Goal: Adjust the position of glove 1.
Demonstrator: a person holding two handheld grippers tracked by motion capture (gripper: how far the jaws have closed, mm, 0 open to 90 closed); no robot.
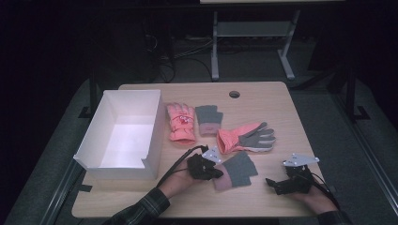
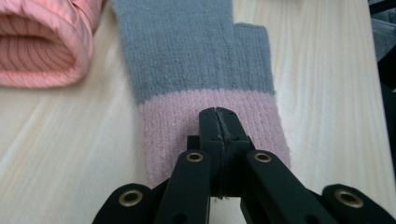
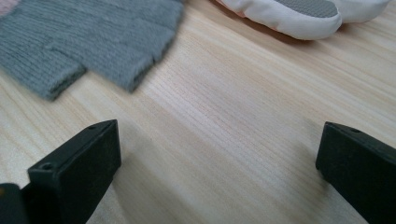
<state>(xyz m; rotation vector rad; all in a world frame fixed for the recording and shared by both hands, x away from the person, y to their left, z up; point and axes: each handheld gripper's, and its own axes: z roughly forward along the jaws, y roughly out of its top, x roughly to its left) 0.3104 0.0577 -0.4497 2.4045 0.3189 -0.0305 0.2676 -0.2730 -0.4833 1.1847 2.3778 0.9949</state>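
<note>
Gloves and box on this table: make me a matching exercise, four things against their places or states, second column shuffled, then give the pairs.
Things:
1. white box
2. grey knit glove with pink cuff
3. pink glove with red print
4. right gripper

Places or states:
A. jaws wide apart over bare wood
B. cuff pinched by the left gripper
C. at the table's left side, nothing inside
D. lying flat just right of the box

Pairs: 1-C, 2-B, 3-D, 4-A
</note>
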